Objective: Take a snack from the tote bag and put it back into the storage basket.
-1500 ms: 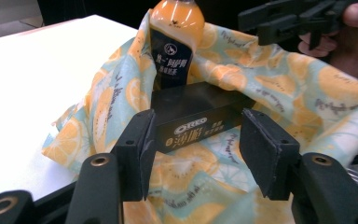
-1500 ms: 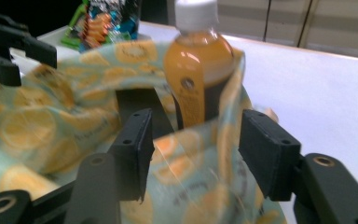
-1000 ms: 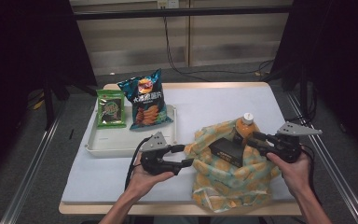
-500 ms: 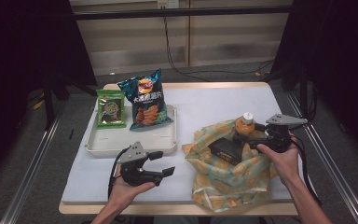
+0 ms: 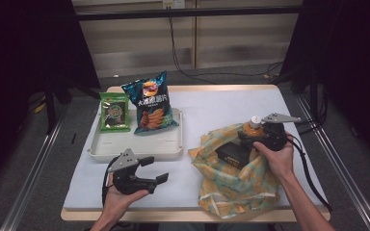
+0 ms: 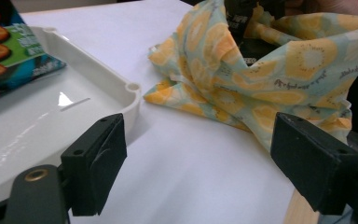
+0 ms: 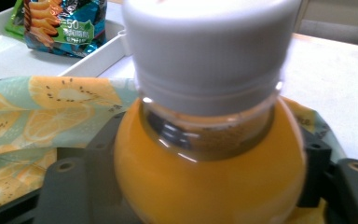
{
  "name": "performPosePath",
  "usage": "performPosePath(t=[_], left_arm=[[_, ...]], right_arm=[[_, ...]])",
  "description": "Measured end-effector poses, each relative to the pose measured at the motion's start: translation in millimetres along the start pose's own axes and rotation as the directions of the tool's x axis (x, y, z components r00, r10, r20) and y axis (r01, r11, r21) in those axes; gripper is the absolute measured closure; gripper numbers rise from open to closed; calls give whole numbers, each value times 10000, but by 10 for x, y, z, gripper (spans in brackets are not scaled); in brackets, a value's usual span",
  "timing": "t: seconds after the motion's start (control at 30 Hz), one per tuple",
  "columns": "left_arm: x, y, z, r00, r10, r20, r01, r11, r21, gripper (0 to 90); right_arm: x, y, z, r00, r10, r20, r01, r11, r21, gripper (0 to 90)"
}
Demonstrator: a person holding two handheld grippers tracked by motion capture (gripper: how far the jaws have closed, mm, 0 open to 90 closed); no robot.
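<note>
While we are pulling our left gripper back from the patterned bag, its empty jaws have just been opening wide near the tray. Our right gripper is clamping the orange bottle, upright inside the bag, jaws having just been closing slightly.

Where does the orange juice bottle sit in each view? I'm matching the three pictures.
High view: the orange juice bottle stands right of centre, in the fruit-print bag.
Left gripper view: not visible.
Right gripper view: the bottle is at centre, between the right gripper's jaws.
Shared landmark: the white tray.
</note>
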State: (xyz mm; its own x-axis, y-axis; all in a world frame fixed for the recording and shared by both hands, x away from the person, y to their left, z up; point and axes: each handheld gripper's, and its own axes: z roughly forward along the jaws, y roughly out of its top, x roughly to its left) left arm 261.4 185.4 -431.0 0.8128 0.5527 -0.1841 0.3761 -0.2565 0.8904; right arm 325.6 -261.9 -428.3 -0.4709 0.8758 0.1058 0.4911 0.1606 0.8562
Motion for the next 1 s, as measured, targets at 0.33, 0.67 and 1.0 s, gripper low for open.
performPosePath(t=[0.33,0.67,1.0], left_arm=[[39,-18,-24,9996,-180,-210,179,9998,-70,184],[26,-25,-12,9996,-121,-241,120,9999,-50,183],[42,-26,-10,9995,-32,-313,32,10000,-6,176]], right_arm=[[19,12,-47,9980,-396,-485,403,9991,137,299],[-23,92,-223,9936,-454,-1031,415,9984,-394,300],[60,320,-493,9766,-1008,-1898,821,9912,-1041,301]])
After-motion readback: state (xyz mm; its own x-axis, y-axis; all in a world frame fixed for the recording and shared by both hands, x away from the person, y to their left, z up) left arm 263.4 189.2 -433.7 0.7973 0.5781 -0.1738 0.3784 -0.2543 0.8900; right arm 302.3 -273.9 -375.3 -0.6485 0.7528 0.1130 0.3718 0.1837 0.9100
